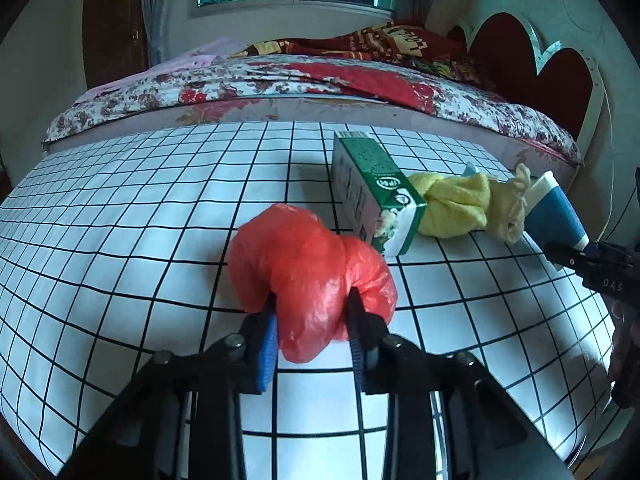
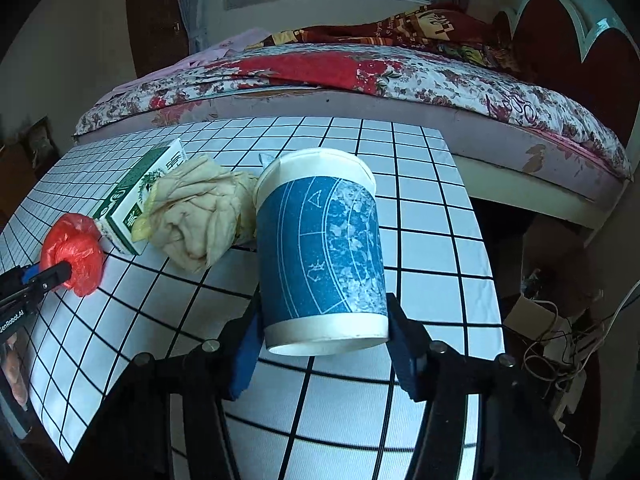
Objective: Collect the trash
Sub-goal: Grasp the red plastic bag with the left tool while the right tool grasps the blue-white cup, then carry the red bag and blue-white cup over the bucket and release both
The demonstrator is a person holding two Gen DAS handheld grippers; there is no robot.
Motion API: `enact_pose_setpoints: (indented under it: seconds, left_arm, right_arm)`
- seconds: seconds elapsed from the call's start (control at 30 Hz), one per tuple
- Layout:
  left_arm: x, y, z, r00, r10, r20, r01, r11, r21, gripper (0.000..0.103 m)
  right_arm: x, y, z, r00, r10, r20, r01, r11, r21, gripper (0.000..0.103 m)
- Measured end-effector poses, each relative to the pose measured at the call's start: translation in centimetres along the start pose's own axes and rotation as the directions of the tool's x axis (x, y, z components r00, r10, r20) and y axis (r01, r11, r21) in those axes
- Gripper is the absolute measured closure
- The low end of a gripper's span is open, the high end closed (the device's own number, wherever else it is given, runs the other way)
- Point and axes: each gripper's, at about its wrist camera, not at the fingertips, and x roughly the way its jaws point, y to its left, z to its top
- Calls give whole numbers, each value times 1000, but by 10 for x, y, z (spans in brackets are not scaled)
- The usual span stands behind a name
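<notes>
My left gripper (image 1: pixel 312 312) is shut on a crumpled red plastic bag (image 1: pixel 308 264), which bulges out ahead of the fingers over the checked tabletop (image 1: pixel 120 240). It also shows in the right wrist view (image 2: pixel 74 254). My right gripper (image 2: pixel 324 320) is shut on a blue and white paper cup (image 2: pixel 320 248), gripped near its base and tipped forward. In the left wrist view the cup (image 1: pixel 556 212) is at the far right. A green and white carton (image 1: pixel 372 188) lies on its side beside a wadded yellow cloth (image 1: pixel 460 204).
A bed with a floral cover (image 1: pixel 280 84) runs along the table's far edge, with a red headboard (image 1: pixel 532 72) at the right. Cables and clutter (image 2: pixel 560 340) lie on the floor past the table's right edge.
</notes>
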Motion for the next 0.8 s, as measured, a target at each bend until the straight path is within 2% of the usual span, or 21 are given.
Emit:
enact_pose_setpoints:
  seconds: [0.17,0.33,0.8]
  left_arm:
    - [-27,-12,-15,999,-3,53,1,1000,24,74]
    - [-51,-21,-26,994,-46,97,46,999,-1,84]
    - [-86,-69,-42,981,-144,133,139,989,42,91]
  right_arm:
    - [-29,-5,-24,999,-28,34,28,1000,-2,45]
    - [-59,-14,-40,997,-44,69,44,999,8,45]
    - [-117,-34,-86,990,-80,115,77,997,29,45]
